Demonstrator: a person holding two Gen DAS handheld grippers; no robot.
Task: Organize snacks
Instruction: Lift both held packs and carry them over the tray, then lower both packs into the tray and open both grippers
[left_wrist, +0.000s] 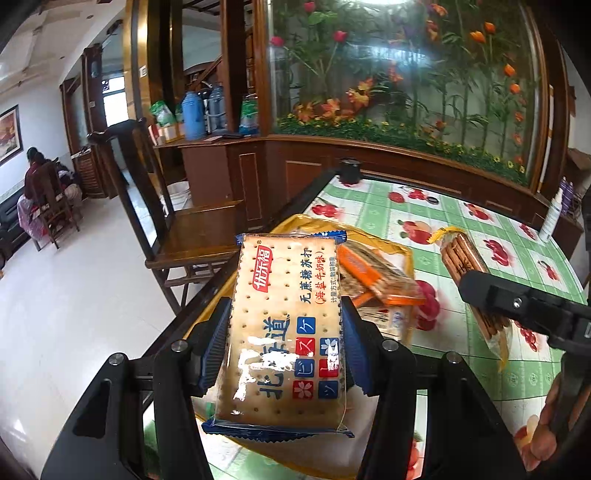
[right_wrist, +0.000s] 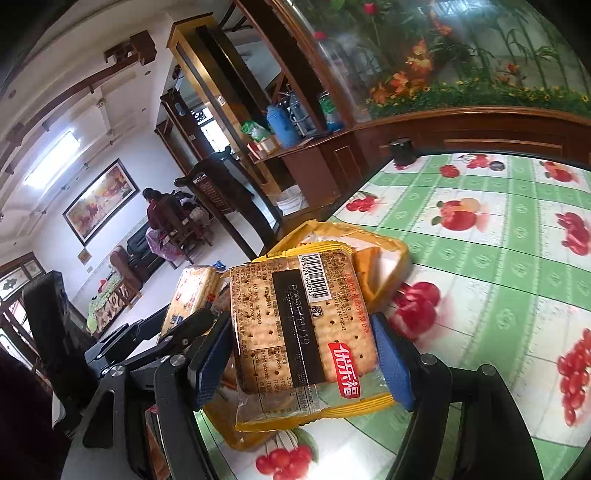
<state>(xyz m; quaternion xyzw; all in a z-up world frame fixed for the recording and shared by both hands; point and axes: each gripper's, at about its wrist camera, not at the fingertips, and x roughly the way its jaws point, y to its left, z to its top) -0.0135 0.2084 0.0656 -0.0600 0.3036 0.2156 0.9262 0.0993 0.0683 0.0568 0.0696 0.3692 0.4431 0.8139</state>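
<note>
Cracker packs (left_wrist: 284, 332) (right_wrist: 299, 332) clamped between both tongs (left_wrist: 284, 347) (right_wrist: 301, 350)

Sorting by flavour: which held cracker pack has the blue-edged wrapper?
The cracker pack in the left gripper: blue seams, printed front showing. The right gripper holds a yellow-edged pack, barcode side showing.

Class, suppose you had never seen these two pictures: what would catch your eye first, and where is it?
First, the blue-edged cracker packet, clamped in the left gripper above the table's edge. Next, the yellow-edged cracker packet, barcode side up, gripped by the right gripper. Behind both lies an open yellow bag on the green fruit-print tablecloth.
</note>
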